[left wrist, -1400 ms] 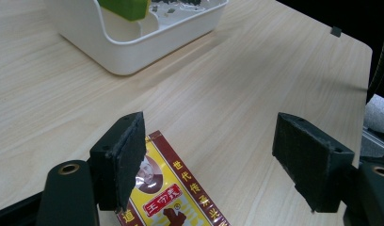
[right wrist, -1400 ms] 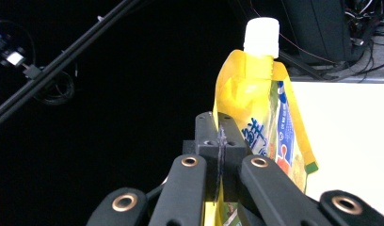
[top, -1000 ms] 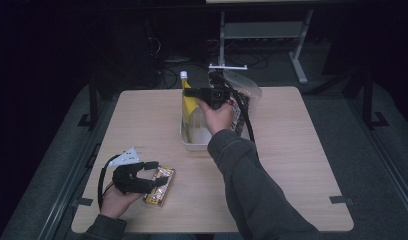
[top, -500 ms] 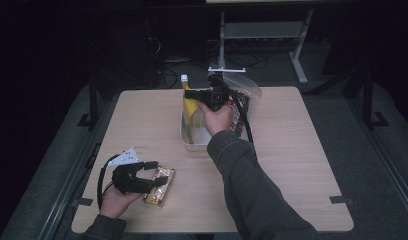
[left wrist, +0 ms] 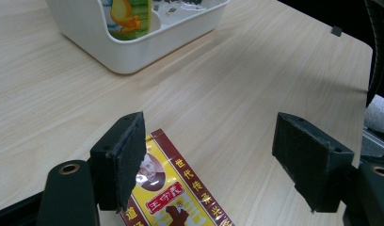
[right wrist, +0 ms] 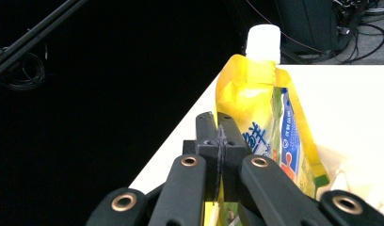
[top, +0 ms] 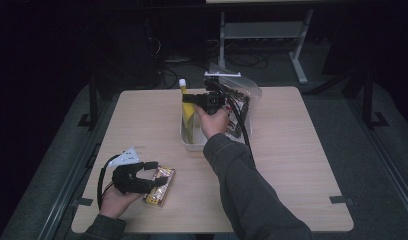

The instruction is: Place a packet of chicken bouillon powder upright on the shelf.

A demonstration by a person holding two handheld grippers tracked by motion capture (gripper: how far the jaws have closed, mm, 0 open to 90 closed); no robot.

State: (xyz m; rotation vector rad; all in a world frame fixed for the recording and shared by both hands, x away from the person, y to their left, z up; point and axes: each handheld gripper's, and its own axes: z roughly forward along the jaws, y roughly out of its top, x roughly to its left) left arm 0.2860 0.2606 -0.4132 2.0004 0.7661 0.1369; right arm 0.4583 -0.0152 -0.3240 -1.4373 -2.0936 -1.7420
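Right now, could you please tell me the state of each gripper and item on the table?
Left gripper: open, over the packet.
Right gripper: shut on the yellow pouch's edge.
Yellow pouch: upright in the white bin, white cap on.
White bin: upright on the table.
Red-and-yellow packet: lying flat, not gripped.
Clear bag: behind the bin; open or sealed unclear.

- My left claw (top: pixel 151 176) rests low at the near left of the counter (top: pixel 302 165), jaws spread wide, nothing pressed between the pads (left wrist: pixel 131 157).
- My right arm reaches forward, sleeve bent at the elbow.
- My right claw (top: pixel 188 98) points left, jaws pinched tight together.
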